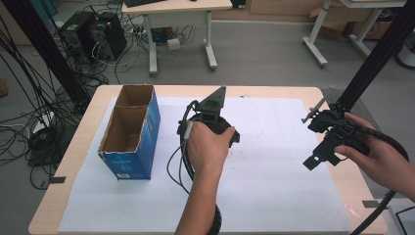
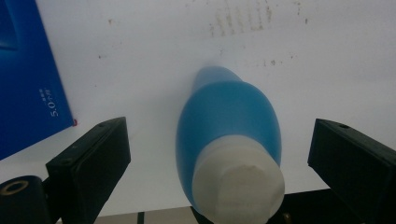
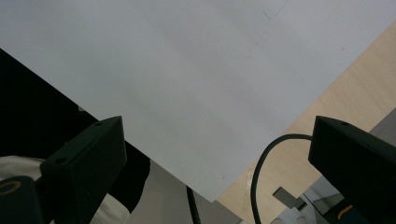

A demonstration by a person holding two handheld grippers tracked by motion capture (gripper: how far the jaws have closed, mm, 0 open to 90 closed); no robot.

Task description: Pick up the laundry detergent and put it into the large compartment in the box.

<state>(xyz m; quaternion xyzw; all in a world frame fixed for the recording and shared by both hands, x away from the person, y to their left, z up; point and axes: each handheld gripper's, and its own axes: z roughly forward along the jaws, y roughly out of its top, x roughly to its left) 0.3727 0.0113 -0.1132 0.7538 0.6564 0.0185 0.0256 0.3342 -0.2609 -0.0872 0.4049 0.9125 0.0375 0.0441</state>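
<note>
Blue bottle (image 2: 229, 126) lies on the white sheet mid-worktop, between the left claw's (image 2: 219, 154) wide jaws, ungripped. Next: squeeze shut on it. Right claw (image 1: 327, 139), wide, hovers near the right edge.

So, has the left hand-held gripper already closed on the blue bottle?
No, the left hand-held gripper is open, with visible gaps between both jaws and the blue bottle lying between them.

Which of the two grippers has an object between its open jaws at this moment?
The left gripper: a blue plastic bottle with a white cap lies between its open jaws. The right gripper has only the white sheet below.
</note>
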